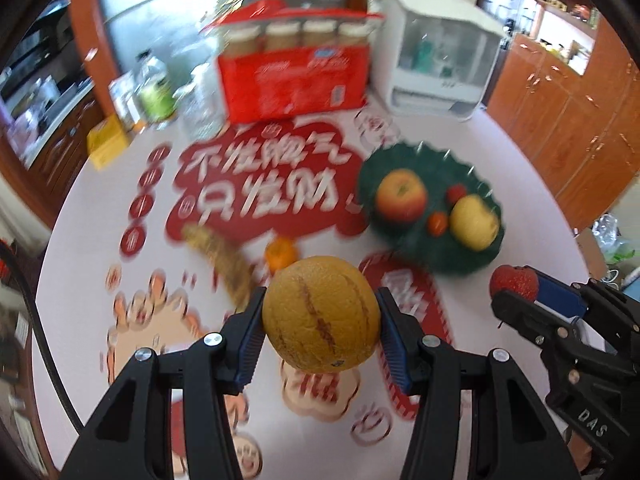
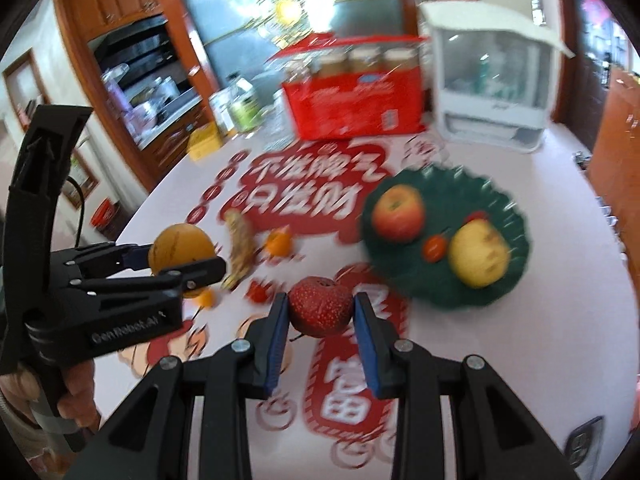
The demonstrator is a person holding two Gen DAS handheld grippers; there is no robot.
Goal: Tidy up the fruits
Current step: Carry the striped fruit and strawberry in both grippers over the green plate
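Observation:
My left gripper point(image 1: 320, 316) is shut on a round yellow-orange melon-like fruit point(image 1: 321, 314) and holds it above the table; it also shows in the right wrist view point(image 2: 181, 249). My right gripper point(image 2: 321, 316) is shut on a small dark red fruit point(image 2: 320, 306), seen from the left wrist too point(image 1: 514, 282). A dark green plate point(image 1: 460, 252) at the right holds a red-yellow apple point(image 1: 401, 195), a yellow apple point(image 1: 475, 222) and small red tomatoes point(image 1: 437, 223). A banana point(image 1: 224, 260) and a small orange point(image 1: 281, 254) lie on the table.
A red carton of jars point(image 1: 294, 80) and a white appliance point(image 1: 438, 62) stand at the back. Bottles point(image 1: 154, 88) and a yellow box point(image 1: 107, 142) sit at the back left. More small fruits point(image 2: 256, 292) lie near the banana. The tablecloth point(image 1: 100, 200) has red prints.

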